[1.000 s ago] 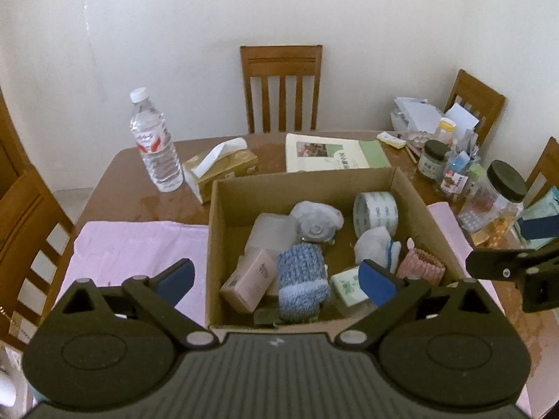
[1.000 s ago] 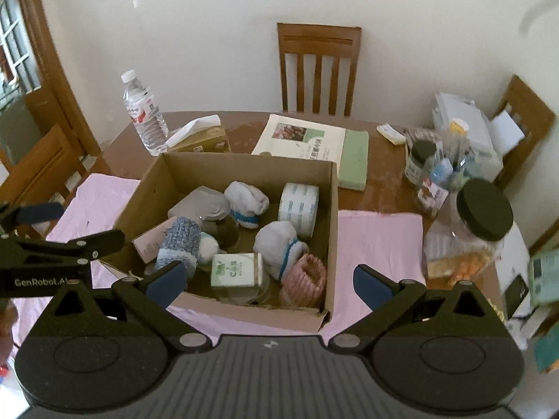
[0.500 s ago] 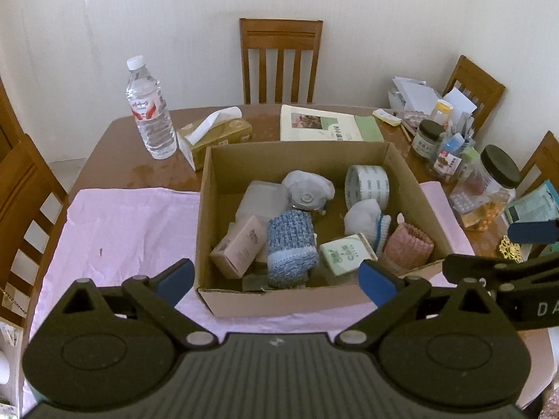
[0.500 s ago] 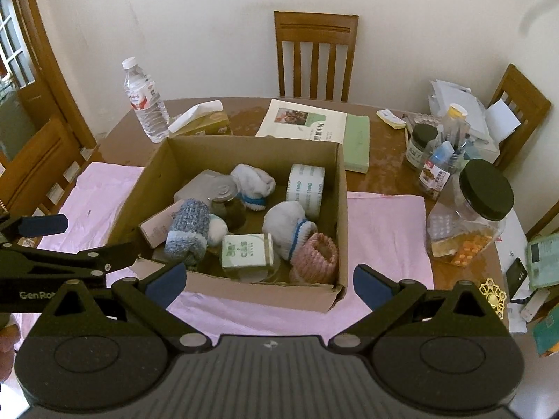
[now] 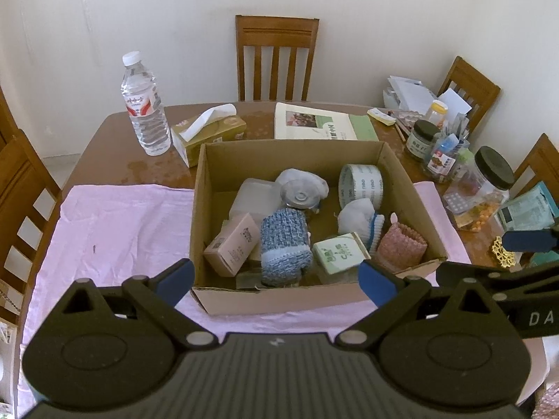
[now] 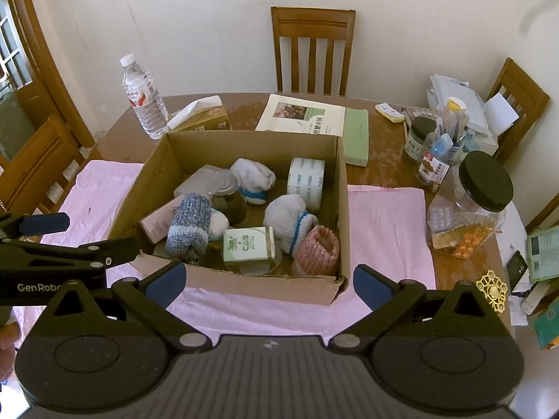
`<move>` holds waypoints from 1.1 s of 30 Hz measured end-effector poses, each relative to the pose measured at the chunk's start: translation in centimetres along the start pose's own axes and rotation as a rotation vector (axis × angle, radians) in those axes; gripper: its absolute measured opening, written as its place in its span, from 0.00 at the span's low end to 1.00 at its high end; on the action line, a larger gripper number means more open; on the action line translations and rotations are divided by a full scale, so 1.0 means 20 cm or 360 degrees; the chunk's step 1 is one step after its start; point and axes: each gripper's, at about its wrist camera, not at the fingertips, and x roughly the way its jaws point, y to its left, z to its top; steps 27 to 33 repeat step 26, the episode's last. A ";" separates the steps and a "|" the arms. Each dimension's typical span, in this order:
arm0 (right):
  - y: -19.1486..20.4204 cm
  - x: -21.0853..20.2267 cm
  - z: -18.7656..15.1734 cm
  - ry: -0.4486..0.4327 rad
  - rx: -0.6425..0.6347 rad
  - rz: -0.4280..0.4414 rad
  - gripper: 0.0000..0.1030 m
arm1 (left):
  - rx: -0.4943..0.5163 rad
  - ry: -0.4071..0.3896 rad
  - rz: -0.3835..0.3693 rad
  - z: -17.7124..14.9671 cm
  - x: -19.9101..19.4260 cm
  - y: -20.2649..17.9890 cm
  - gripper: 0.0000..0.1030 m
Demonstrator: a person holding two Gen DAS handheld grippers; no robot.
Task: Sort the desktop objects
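Observation:
An open cardboard box (image 5: 279,298) (image 6: 251,284) stands on a pink cloth (image 5: 115,220) (image 6: 384,216). It holds a blue knit roll (image 5: 284,244) (image 6: 188,225), a pink carton (image 5: 232,244), a green-and-white carton (image 5: 340,253) (image 6: 249,244), a tape roll (image 5: 361,185) (image 6: 305,179), white socks (image 5: 360,214) (image 6: 290,220), a pink knit roll (image 5: 401,246) (image 6: 318,249) and a clear container (image 5: 253,197). My left gripper (image 5: 276,279) and right gripper (image 6: 269,284) are both open and empty, held above the box's near edge.
A water bottle (image 5: 143,104) and tissue box (image 5: 209,132) stand behind the box at left. A booklet (image 5: 314,122) lies behind it. Jars, a pen cup and papers (image 5: 454,160) crowd the right side. Wooden chairs (image 5: 276,56) ring the table.
Both grippers have pulled back and risen from the box; more of the pink cloth and the box's front wall now shows. Both stay open.

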 end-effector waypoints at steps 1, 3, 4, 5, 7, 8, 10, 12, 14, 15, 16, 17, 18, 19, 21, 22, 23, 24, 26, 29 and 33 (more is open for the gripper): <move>0.00 0.00 0.00 0.0000 0.0002 -0.0001 1.00 | 0.0001 0.0002 0.0001 0.00 0.00 0.00 0.97; 0.00 0.00 0.00 0.0001 0.0008 -0.0001 1.00 | 0.0004 0.0007 0.0002 0.00 0.00 0.00 0.97; 0.00 0.00 0.00 0.0001 0.0010 0.0000 1.00 | 0.0006 0.0011 0.0002 0.00 0.01 0.00 0.97; 0.00 0.00 0.00 0.0000 0.0008 0.0001 1.00 | 0.0009 0.0012 0.0002 0.00 0.01 0.00 0.97; 0.00 0.00 0.00 -0.0001 0.0007 0.0001 1.00 | 0.0006 0.0012 0.0003 0.00 0.01 -0.01 0.97; 0.00 0.00 0.00 0.0000 0.0007 0.0002 1.00 | 0.0005 0.0012 0.0004 0.00 0.01 -0.01 0.97; 0.00 0.00 0.00 0.0000 0.0010 0.0003 1.00 | 0.0006 0.0011 -0.0002 0.00 0.01 -0.01 0.97; -0.01 -0.01 0.00 0.0001 0.0010 0.0004 1.00 | 0.0002 0.0012 -0.0008 0.01 0.01 0.00 0.97; -0.01 -0.01 0.00 -0.0001 0.0011 0.0003 1.00 | 0.0000 0.0015 -0.0010 0.01 0.01 0.00 0.97; -0.01 -0.01 0.00 -0.0001 0.0011 0.0004 1.00 | 0.0002 0.0014 -0.0008 0.01 0.01 0.00 0.97; -0.01 -0.01 0.00 0.0000 0.0011 0.0005 1.00 | 0.0002 0.0015 -0.0008 0.01 0.01 -0.01 0.97; -0.01 -0.01 0.00 0.0000 0.0011 0.0005 1.00 | 0.0003 0.0015 -0.0006 0.01 0.01 -0.01 0.97; -0.01 -0.01 0.00 0.0001 0.0012 0.0005 1.00 | 0.0003 0.0015 -0.0005 0.01 0.01 -0.01 0.97; -0.01 -0.01 0.00 0.0001 0.0012 0.0006 1.00 | 0.0003 0.0015 -0.0004 0.01 0.01 -0.01 0.97; 0.00 -0.01 0.00 0.0003 0.0019 0.0012 1.00 | 0.0001 0.0021 -0.0006 0.01 0.02 -0.01 0.97; 0.00 -0.01 0.00 0.0005 0.0020 0.0014 1.00 | -0.0001 0.0023 -0.0007 0.01 0.02 -0.01 0.97; 0.00 0.00 0.00 0.0005 0.0023 0.0014 1.00 | -0.0001 0.0024 -0.0007 0.01 0.02 0.00 0.97; 0.00 -0.01 0.00 0.0005 0.0023 0.0015 1.00 | 0.0000 0.0026 -0.0006 0.01 0.02 -0.01 0.97; 0.00 0.00 0.00 0.0005 0.0025 0.0015 1.00 | -0.0001 0.0029 -0.0003 0.01 0.03 -0.01 0.97; 0.00 0.00 0.00 0.0005 0.0025 0.0015 1.00 | -0.0001 0.0029 -0.0003 0.01 0.03 -0.01 0.97; 0.00 0.00 0.00 0.0005 0.0025 0.0015 1.00 | -0.0001 0.0029 -0.0003 0.01 0.03 -0.01 0.97</move>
